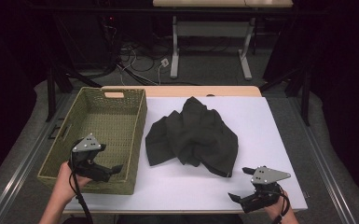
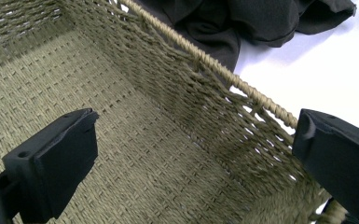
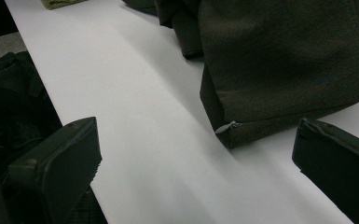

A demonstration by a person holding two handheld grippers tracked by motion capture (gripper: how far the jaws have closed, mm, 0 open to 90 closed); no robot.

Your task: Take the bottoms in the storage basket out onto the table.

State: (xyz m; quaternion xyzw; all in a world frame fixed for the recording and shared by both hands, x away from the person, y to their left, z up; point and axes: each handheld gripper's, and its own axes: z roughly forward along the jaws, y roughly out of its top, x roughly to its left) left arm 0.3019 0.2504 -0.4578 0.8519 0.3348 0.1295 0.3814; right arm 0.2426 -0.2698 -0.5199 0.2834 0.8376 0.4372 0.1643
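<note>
Left tool (image 1: 116, 169): my jaws spread, empty, over the basket (image 1: 121, 105).
Right tool (image 1: 241, 183): spread, empty, near the dark cloth (image 1: 193, 135) on the counter (image 1: 270, 130).

Nothing here can be read. The crumpled dark cloth (image 1: 193, 137) in the middle of the white table (image 1: 270, 121) carries no print or label that I can make out; a small pale tab at its hem (image 3: 227, 126) is blank or too small to tell. The woven green basket (image 1: 137, 140) at the table's left edge bears no tag or lettering.
</note>
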